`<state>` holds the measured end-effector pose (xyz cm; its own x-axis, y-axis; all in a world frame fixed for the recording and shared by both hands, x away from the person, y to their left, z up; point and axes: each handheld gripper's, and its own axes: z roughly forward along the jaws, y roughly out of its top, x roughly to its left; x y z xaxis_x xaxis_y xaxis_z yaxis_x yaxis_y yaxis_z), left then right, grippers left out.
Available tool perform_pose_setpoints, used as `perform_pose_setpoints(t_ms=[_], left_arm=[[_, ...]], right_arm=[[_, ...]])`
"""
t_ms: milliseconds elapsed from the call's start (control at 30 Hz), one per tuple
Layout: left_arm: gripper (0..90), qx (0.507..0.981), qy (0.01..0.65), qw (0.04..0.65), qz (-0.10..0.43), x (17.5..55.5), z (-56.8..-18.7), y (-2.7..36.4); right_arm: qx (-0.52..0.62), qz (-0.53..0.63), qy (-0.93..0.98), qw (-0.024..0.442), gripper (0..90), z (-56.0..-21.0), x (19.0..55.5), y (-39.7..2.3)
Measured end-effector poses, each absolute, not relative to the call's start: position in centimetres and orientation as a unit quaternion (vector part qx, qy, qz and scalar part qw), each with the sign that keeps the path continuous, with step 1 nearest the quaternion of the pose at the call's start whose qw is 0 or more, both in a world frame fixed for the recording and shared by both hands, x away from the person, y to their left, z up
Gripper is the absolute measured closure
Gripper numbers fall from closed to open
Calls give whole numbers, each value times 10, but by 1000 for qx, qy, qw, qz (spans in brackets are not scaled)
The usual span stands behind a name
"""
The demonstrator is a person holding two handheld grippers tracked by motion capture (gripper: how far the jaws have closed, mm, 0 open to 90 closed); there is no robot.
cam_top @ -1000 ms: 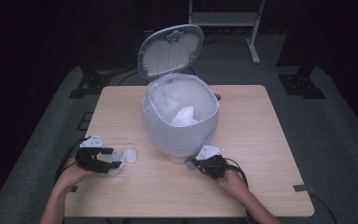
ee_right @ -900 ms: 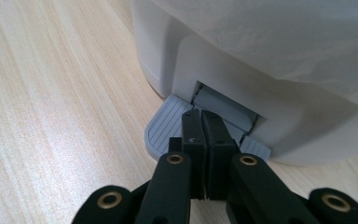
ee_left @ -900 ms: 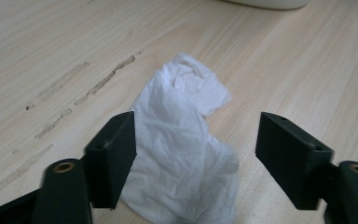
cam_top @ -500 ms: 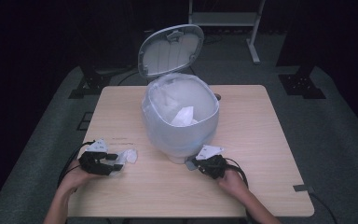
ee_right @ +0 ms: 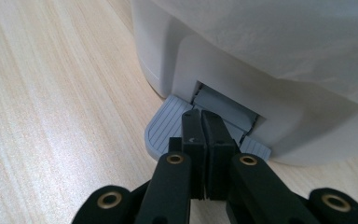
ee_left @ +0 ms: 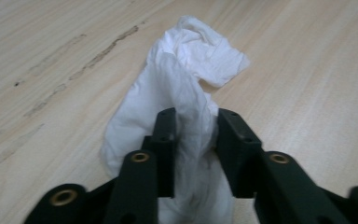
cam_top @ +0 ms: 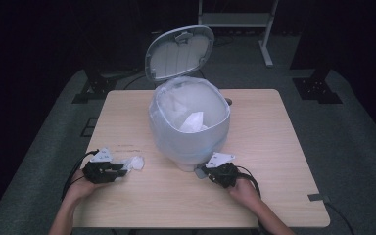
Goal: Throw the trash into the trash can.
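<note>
A crumpled white tissue [cam_top: 133, 163] [ee_left: 186, 70] lies on the wooden table [cam_top: 274, 147], left of a white pedal bin [cam_top: 176, 142]. My left gripper [cam_top: 122, 169] [ee_left: 193, 116] is low on the table, its jaws pressed on the near end of the tissue. The bin has a pale liner, and its lid [cam_top: 178, 51] stands up at the back. Another piece of white paper [cam_top: 192, 122] lies inside the bin. My right gripper [cam_top: 201, 171] [ee_right: 200, 114] is shut, with its tips on the grey ribbed pedal [ee_right: 163, 128] at the foot of the bin [ee_right: 223, 60].
The bin fills the middle of the table, between the two hands. A dark streak [ee_left: 107, 46] marks the wood left of the tissue. A small grey tab [cam_top: 317, 198] sits near the front right edge. Dark stands and a frame rise behind the table.
My left gripper has slid a little toward the tissue and closed on its near end. The right gripper stays on the pedal, and the lid stays up.
</note>
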<state>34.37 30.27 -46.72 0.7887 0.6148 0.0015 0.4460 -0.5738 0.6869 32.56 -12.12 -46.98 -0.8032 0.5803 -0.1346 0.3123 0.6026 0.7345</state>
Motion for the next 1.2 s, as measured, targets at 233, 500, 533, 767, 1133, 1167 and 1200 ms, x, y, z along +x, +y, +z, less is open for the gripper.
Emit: perform_pose_setpoints(t_ms=[233,500,533,767,1133,1167,1200], left_arm=[[831,873,330,344,108,344,-465,302],[851,872,343,338,89,342,-462,301],[851,871,343,339,89,342,-461,301],[854,872,333,350,83,334,-450,297],[853,869,310,379,76,320,-423,290],[853,870,306,380,76,320,-421,289],[853,868,308,381,76,319,-419,288]], right_arm=[[256,368,875,180,883,-470,326,-122],[255,368,876,180,883,-470,326,-122],[255,368,876,180,883,-470,326,-122],[256,369,876,178,883,-470,326,-122],[254,368,876,180,882,-470,327,-122],[257,368,876,177,883,-470,327,-122],[257,368,876,177,883,-470,327,-122]])
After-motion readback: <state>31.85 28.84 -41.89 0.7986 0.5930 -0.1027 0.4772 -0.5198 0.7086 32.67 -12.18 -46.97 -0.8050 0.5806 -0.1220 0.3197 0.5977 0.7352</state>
